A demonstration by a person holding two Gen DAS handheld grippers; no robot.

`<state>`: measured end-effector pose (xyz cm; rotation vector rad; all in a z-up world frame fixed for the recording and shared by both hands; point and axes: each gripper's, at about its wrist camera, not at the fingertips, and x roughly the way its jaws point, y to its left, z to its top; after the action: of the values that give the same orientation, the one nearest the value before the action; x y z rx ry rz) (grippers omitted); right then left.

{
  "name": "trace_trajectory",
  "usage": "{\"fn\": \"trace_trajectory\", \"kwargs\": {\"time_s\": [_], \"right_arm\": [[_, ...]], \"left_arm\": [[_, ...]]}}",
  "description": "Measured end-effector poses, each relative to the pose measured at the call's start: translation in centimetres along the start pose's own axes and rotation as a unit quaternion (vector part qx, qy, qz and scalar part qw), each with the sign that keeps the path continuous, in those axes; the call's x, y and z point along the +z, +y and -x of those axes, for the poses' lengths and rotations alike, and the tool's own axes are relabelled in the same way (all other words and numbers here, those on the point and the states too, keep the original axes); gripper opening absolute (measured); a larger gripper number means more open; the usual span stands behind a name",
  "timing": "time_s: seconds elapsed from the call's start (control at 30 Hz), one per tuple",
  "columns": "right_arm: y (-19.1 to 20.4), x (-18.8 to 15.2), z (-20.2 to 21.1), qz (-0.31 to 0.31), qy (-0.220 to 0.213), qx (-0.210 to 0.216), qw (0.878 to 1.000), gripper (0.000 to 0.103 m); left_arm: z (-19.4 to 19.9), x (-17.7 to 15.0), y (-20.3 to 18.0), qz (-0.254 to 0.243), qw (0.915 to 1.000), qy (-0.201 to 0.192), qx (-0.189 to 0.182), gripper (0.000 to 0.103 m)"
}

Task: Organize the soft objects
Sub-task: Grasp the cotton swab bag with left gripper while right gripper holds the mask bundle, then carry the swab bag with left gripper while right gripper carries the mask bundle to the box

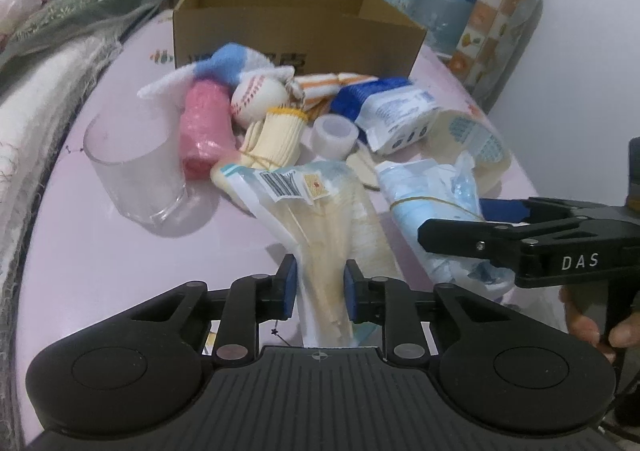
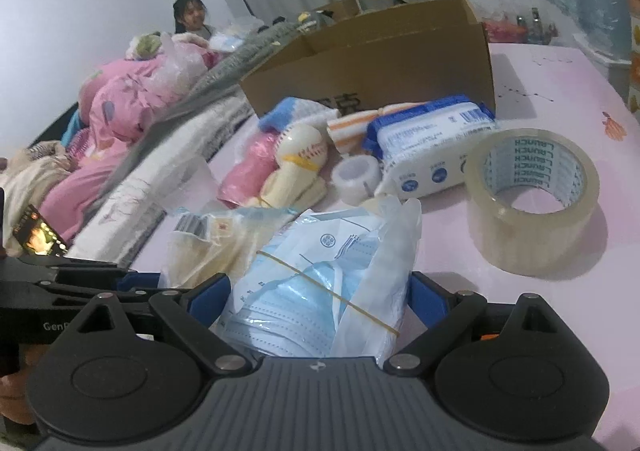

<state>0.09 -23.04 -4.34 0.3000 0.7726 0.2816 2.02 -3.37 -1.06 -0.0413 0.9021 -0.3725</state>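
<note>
My left gripper (image 1: 320,283) is shut on a clear packet with beige contents and a barcode label (image 1: 320,211), pinching its near end and holding it tilted above the pink tabletop (image 1: 100,271). My right gripper (image 2: 320,297) is shut on a rubber-banded plastic bag of blue face masks (image 2: 304,291), its blue pads pressed on both sides. In the left wrist view the right gripper (image 1: 444,235) comes in from the right on that mask bag (image 1: 424,191). In the right wrist view, the left gripper's fingers (image 2: 100,279) lie at the left beside the beige packet (image 2: 208,247).
An open cardboard box (image 1: 296,23) stands at the back. In front lie a clear cup (image 1: 132,171), a pink roll (image 1: 202,123), a soft baseball (image 1: 258,99), banded cream socks (image 1: 276,135), a wipes pack (image 1: 392,111), a small tape roll (image 1: 334,133) and a big tape roll (image 2: 532,199). Bedding is heaped left; a person sits behind.
</note>
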Motion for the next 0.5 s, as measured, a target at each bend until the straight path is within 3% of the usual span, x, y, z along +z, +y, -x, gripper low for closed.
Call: {"fn": "trace_trajectory", "kwargs": {"time_s": [0.5], "right_arm": [[1.6, 0.7, 3.1, -0.007, -0.034, 0.046, 0.998, 0.058]], "left_arm": [[4.7, 0.0, -0.7, 0.002, 0.9981, -0.060, 0.012, 0.020]]}}
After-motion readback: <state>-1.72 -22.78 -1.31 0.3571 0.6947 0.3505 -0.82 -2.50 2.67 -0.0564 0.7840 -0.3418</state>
